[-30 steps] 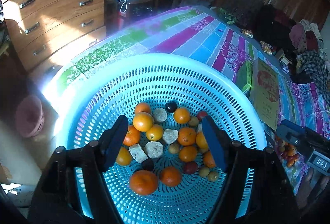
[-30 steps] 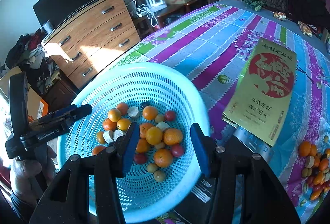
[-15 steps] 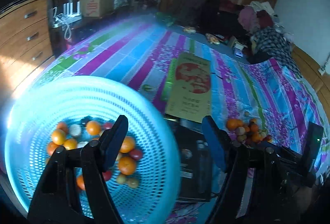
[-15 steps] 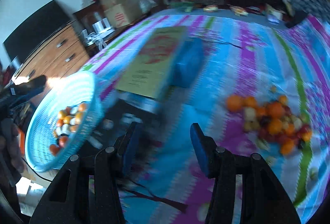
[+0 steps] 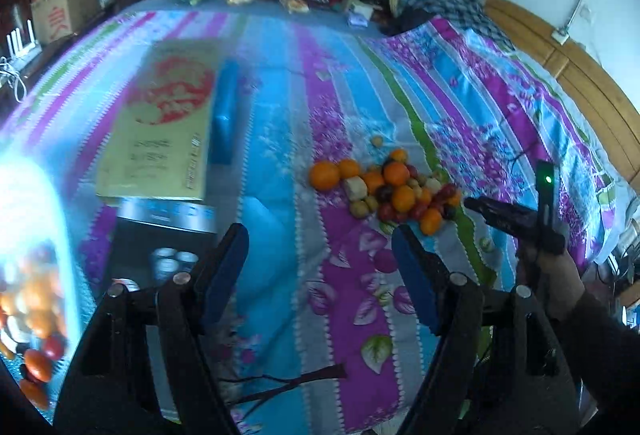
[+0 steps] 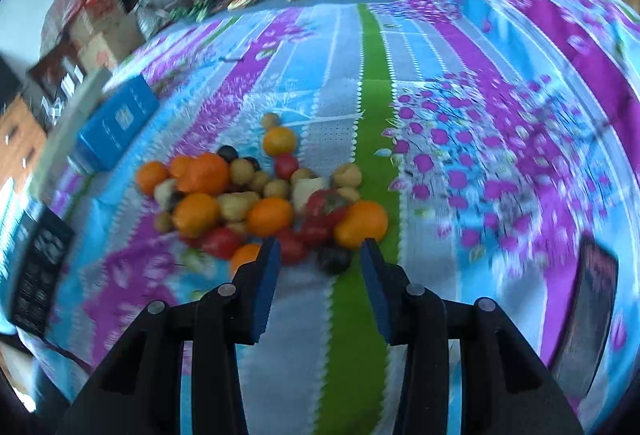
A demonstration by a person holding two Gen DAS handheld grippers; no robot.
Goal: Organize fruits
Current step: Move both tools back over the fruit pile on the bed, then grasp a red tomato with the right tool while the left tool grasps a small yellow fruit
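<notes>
A pile of mixed fruit (image 6: 264,199) lies on the striped bedspread: oranges, red and dark small fruits, pale cut pieces. My right gripper (image 6: 318,255) is open and empty, its tips right at the near edge of the pile. The pile also shows in the left wrist view (image 5: 392,191), ahead and to the right. My left gripper (image 5: 320,255) is open and empty above the bedspread. The right gripper (image 5: 516,219) shows there beside the pile. The light blue basket (image 5: 36,219) with fruit in it sits at the far left edge, blurred.
A yellow flat box with a red emblem (image 5: 160,123) and a blue box (image 5: 226,115) lie left of the pile. A black box (image 5: 160,235) sits near the basket. Clothes are heaped at the far end of the bed. A dark object (image 6: 588,307) lies at the right.
Both grippers swung right, away from the basket, to the fruit pile on the bed. The right gripper has come close to the pile. Both stayed open.
</notes>
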